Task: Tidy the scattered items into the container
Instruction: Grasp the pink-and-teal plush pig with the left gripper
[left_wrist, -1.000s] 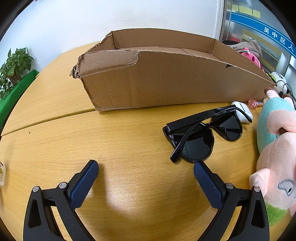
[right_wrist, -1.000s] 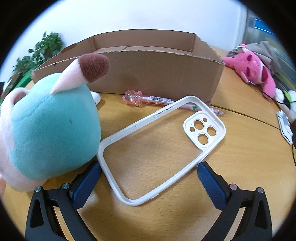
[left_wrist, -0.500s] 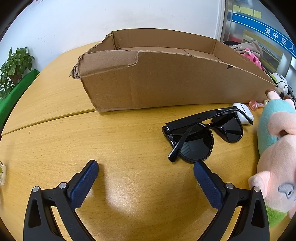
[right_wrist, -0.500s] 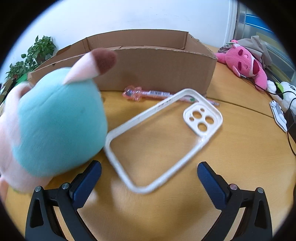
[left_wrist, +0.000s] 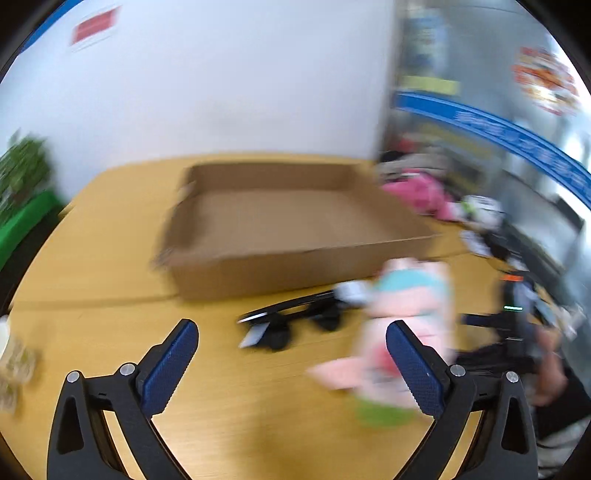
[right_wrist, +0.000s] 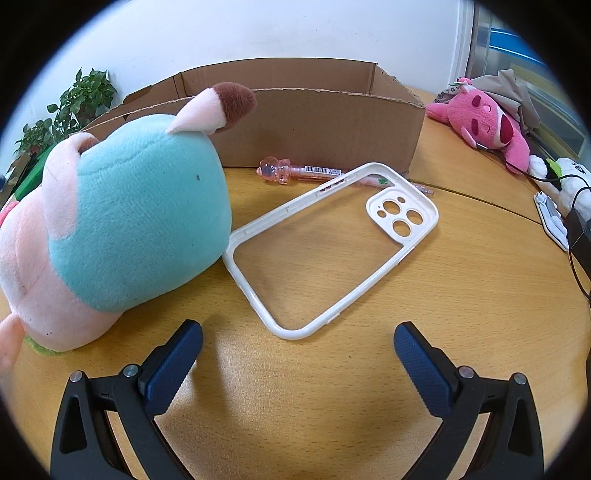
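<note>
- Left wrist view, heavily blurred: the cardboard box (left_wrist: 295, 229) is seen on the bench (left_wrist: 92, 295), its brown floor showing bare as far as can be told.
- Black sunglasses (left_wrist: 291, 321) are made out just in front of the box; the left hand-held gripper (left_wrist: 291, 350) is spread wide, nothing held.
- Right wrist view, sharp: the white phone case (right_wrist: 332, 247) is laid flat beside the teal-and-pink plush toy (right_wrist: 122, 221), a pink pen (right_wrist: 306, 171) against the box wall.
- The right hand-held gripper (right_wrist: 297, 354) is parted, empty.
</note>
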